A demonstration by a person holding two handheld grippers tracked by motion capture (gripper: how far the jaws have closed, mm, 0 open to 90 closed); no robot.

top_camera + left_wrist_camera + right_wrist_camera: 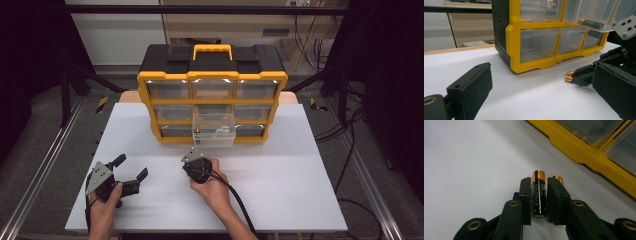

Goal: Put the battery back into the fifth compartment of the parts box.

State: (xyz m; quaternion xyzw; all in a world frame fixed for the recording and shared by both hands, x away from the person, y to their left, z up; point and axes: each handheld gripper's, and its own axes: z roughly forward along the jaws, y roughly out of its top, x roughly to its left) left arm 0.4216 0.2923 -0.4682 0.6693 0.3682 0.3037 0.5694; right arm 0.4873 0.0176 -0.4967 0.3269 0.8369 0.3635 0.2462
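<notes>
The right tongs [539, 195] are clenched on a battery [539, 195] that lies flat on the white tabletop [474, 157]. The battery is black with a gold end. It has a red stripe and small white writing down its side, but the writing is too tiny to read. A second battery [557, 179] lies just beside it, behind one jaw, with its gold tip peeking out. In the left gripper view both gold tips stick out past the right tongs' jaws.

Both batteries are near the front of a yellow and black box [212, 95] with clear drawers. One drawer [214, 128] in the middle is pulled out. Inside it lies another battery [590, 24], black and gold too; its label cannot be read.

The left tongs [131, 169] are released, with the jaws wide apart and nothing between them. They sit well apart from the batteries, at the left of the tabletop.
</notes>
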